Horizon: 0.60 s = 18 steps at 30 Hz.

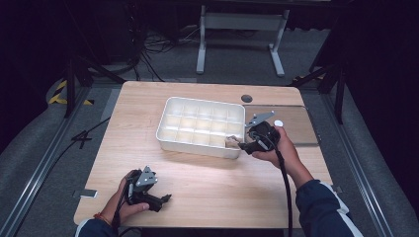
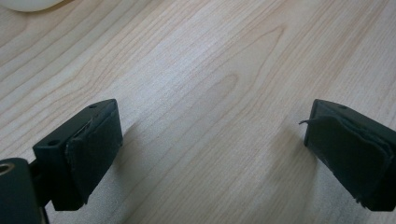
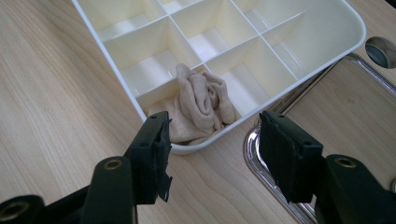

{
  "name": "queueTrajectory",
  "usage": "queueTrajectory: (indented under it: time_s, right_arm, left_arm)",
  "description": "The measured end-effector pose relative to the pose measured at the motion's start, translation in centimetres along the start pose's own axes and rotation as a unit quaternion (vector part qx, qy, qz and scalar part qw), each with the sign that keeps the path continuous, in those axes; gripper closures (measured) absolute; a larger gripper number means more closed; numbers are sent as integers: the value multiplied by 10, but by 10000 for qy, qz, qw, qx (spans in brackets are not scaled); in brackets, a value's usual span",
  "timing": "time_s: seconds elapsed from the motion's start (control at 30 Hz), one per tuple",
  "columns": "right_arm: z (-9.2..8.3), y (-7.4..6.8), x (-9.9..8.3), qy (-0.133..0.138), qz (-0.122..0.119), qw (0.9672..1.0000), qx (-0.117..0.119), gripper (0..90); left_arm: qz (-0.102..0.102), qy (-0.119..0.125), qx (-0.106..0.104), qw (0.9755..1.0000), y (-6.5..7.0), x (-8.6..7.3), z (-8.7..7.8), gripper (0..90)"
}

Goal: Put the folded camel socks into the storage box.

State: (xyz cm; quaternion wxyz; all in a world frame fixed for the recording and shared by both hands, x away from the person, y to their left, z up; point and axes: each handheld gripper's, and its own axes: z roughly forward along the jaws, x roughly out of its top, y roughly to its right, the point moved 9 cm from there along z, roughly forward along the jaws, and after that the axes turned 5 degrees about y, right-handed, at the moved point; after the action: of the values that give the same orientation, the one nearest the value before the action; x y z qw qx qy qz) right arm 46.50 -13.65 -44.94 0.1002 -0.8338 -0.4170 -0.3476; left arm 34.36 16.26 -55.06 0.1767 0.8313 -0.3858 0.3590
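A white divided tray [image 1: 197,146] sits at the middle of the wooden table. A crumpled beige cloth [image 1: 231,142] lies in its near right corner compartment, bunched up against the divider. My right gripper [image 1: 242,144] is just outside that corner, open, its jaws apart and clear of the cloth. In the right gripper view the cloth [image 3: 201,105] lies inside the tray [image 3: 108,60], beyond my right gripper [image 3: 215,125], with nothing between the pads. My left gripper [image 1: 165,199] rests low near the table's front left. It is open, and my left gripper [image 2: 210,126] has bare wood between its jaws.
A flat shiny metal tray [image 1: 301,129] lies right of the white tray, its rim [image 3: 251,144] close to my right jaw. A small white disc [image 1: 279,122] sits on it by the hand. A round cable hole [image 1: 246,98] is behind. The table's front edge is near the left hand.
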Motion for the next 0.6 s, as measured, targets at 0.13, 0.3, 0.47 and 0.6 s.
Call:
queueTrajectory:
  time_s: [0.13,0.3,0.47,0.6]
  right_arm:
    - [-4,-1,-3,43,-49,10000,4,424]
    - [-10,-3,-5,125,-5,9999,59,413]
    - [-15,-2,-9,110,-106,9999,-14,411]
    - [-18,-2,-16,39,-251,9996,-108,405]
  left_arm:
    - [1,-2,-2,10000,0,0,0,45]
    - [3,-2,-1,10000,0,0,0,45]
    - [1,-1,-1,10000,0,0,0,45]
    - [2,-2,0,10000,0,0,0,45]
